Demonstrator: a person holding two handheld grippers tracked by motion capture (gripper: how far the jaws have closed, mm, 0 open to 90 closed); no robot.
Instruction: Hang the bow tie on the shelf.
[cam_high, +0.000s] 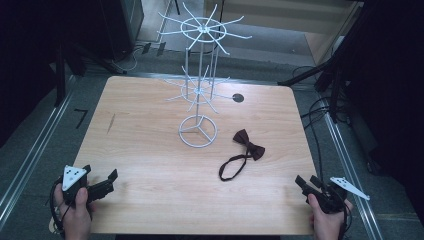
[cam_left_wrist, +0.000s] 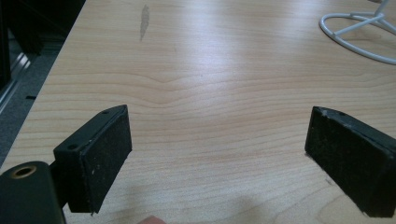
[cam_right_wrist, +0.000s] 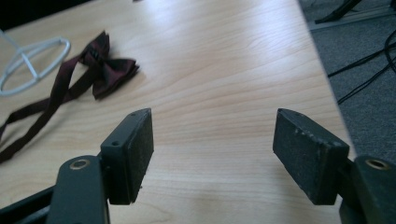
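The pale wooden counter (cam_high: 150, 150) carries a white wire display rack with spoked hook tiers (cam_high: 198, 90), standing well ahead of both hands, and a dark maroon bow tie with a looped neck strap (cam_high: 243, 152), lying ahead and to the left of the right hand-held gripper (cam_high: 306, 183). That gripper and the left hand-held gripper (cam_high: 107, 181) rest at the near corners, jaws apart and empty. This looks like the opening step; next, the right one likely must reach forward and pinch the tie.

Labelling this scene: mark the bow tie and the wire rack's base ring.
bow tie (cam_high: 249, 144), high view, on the knotted bow.
wire rack's base ring (cam_high: 182, 137), high view, on the ring's left rim.
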